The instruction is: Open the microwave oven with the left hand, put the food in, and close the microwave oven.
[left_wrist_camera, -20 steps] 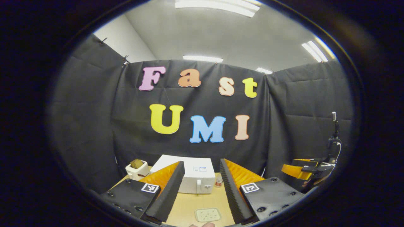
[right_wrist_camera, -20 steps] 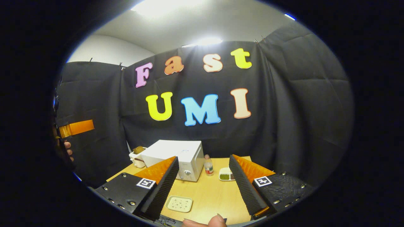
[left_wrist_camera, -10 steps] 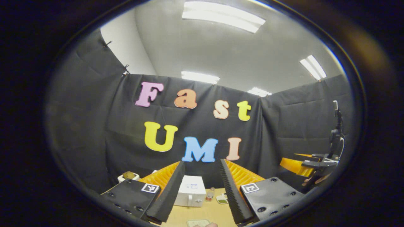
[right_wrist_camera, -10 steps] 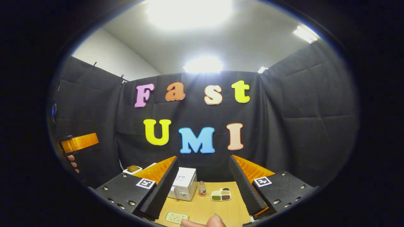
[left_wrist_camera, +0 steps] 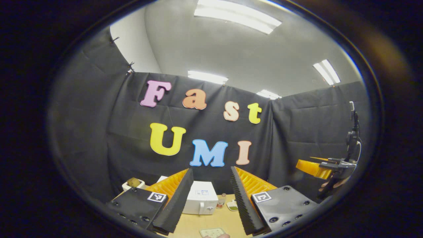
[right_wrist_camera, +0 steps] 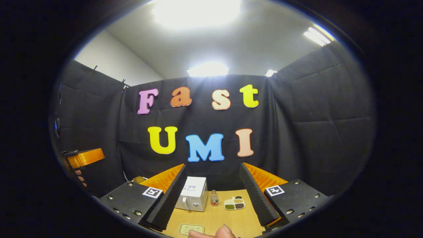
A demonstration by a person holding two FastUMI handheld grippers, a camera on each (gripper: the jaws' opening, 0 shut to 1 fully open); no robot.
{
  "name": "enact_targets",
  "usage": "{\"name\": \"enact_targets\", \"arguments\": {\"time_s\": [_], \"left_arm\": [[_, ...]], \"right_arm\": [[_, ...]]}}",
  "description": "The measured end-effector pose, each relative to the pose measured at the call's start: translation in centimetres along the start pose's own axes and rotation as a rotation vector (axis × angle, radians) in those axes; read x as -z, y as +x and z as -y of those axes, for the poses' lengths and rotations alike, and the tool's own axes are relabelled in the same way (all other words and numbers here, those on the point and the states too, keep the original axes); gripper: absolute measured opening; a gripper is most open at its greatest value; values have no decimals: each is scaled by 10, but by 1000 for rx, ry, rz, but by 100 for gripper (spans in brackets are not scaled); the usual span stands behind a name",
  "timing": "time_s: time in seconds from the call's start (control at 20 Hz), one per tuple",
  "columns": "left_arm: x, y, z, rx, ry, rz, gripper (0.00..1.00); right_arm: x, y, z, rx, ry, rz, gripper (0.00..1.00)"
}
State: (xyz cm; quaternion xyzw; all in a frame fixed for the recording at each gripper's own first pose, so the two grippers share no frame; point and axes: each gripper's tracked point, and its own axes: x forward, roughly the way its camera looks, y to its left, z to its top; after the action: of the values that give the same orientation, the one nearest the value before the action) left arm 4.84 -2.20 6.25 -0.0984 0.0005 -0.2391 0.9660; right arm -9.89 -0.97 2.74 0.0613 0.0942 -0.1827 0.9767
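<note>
The white microwave stands on the wooden table with its door shut; it also appears in the right gripper view. A divided dish of green and brown food lies right of a small bottle. My left gripper is open and empty, held high and well back from the microwave. My right gripper is open and empty too, just as far back. Each gripper shows at the edge of the other's view, the right gripper and the left gripper, each in a hand.
A pale rectangular plate with small spots lies at the table's near edge, a fingertip beside it. A white container holding something brown stands left of the microwave. Black cloth walls close in the table.
Both views have tilted upward, so the table and microwave sit lower and smaller and more ceiling shows. Both grippers stay open.
</note>
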Motion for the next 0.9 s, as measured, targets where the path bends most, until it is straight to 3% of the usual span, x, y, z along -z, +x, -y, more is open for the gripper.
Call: {"name": "enact_targets", "arguments": {"time_s": [0.15,0.2,0.55,0.85,0.9], "left_arm": [[-6,-5,-3,16,7,8,75],[-8,-6,-5,18,10,14,84],[-16,-13,-11,7,-6,40,79],[-10,-17,-15,-16,-13,31,84],[-8,-16,-14,-18,-14,26,79]], "right_arm": [[-5,-4,-4,9,10,7,98],[-7,-5,-6,10,10,9,98],[-11,-3,-19,-1,-10,6,98],[-7,-4,-21,-18,-31,-6,98],[-6,-3,-21,-16,-33,-8,98]]}}
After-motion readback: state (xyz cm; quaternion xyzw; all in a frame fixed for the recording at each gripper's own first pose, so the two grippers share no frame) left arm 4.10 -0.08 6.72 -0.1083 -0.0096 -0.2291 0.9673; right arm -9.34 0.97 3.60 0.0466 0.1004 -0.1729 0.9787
